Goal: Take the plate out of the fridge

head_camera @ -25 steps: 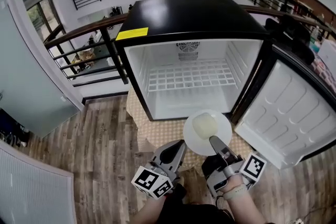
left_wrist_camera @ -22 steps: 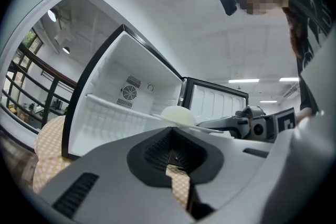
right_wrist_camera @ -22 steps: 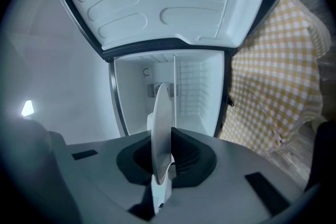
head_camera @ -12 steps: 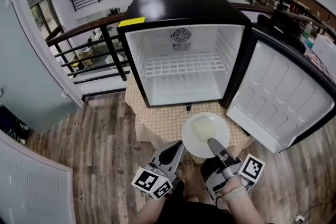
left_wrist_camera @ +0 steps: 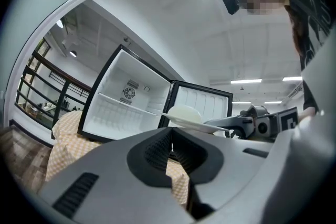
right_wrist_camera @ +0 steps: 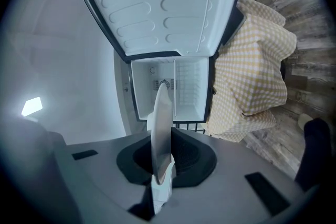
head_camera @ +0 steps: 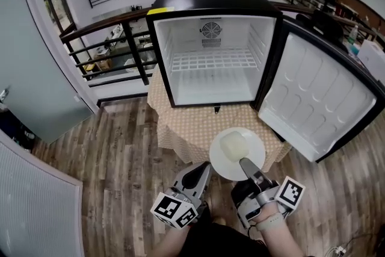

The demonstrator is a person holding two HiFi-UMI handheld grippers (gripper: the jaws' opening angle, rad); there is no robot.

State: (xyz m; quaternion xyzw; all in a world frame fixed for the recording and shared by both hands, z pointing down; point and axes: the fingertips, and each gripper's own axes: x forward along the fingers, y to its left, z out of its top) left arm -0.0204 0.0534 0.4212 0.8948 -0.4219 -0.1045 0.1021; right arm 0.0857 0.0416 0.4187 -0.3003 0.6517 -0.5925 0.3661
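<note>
A white plate [head_camera: 237, 153] carrying a pale rounded lump of food [head_camera: 233, 144] hangs in the air over the near edge of the checked table [head_camera: 192, 127], in front of the open fridge [head_camera: 213, 57]. My right gripper [head_camera: 245, 163] is shut on the plate's near rim. In the right gripper view the plate [right_wrist_camera: 160, 128] shows edge-on between the jaws of my right gripper [right_wrist_camera: 160, 165]. My left gripper [head_camera: 201, 173] sits to the plate's left, shut and empty; in the left gripper view my left gripper [left_wrist_camera: 171, 140] has its jaws together, with the plate [left_wrist_camera: 190, 119] beyond them.
The fridge interior is bare apart from a white wire shelf [head_camera: 213, 60]. Its door [head_camera: 319, 105] stands swung wide to the right. A black railing [head_camera: 114, 51] runs behind the fridge on the left. Wood flooring [head_camera: 114, 165] surrounds the table.
The plate has come away from the fridge toward me, held in the right gripper. The fridge now looks farther off and more of the checked tablecloth shows. The left gripper has stayed shut.
</note>
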